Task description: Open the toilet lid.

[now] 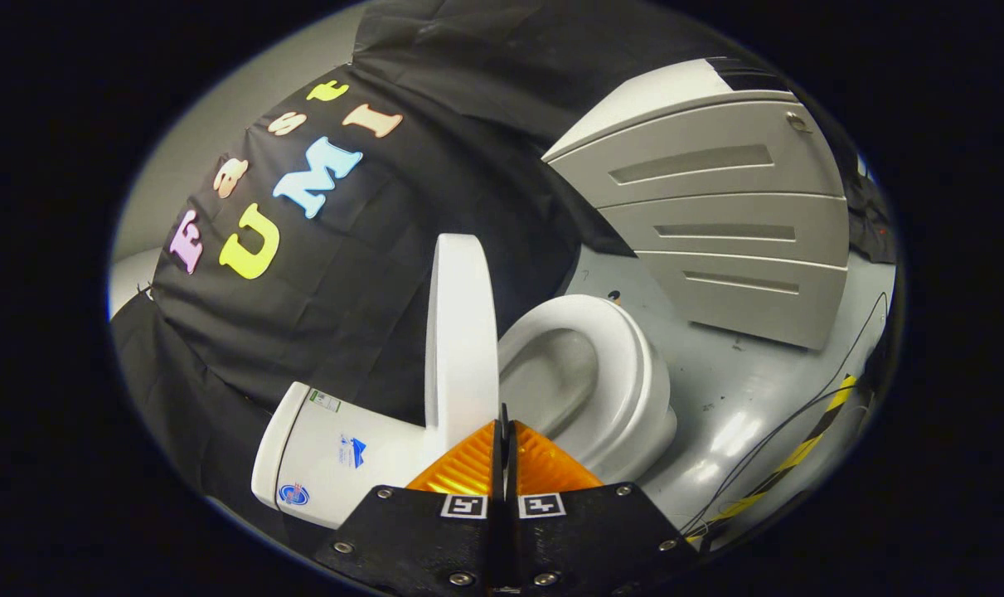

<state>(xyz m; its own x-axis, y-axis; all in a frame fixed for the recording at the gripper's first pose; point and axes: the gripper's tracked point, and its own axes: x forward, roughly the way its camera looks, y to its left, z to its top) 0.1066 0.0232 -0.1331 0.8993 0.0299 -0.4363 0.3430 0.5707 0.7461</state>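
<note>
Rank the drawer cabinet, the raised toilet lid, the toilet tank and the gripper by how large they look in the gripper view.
1. Drawer cabinet
2. Gripper, fingers closed together; nearness inflates it
3. Toilet lid and toilet tank: look alike, unranked

Glossy white ceramic toilet: raised lid plain white, bowl shading to grey inside, white tank carrying small blue logo stickers. Light grey drawer cabinet, darker grey slot handles. Glossy grey floor, yellow-and-black striped tape. Booth wall black cloth. Gripper closed, fingers together.
</note>
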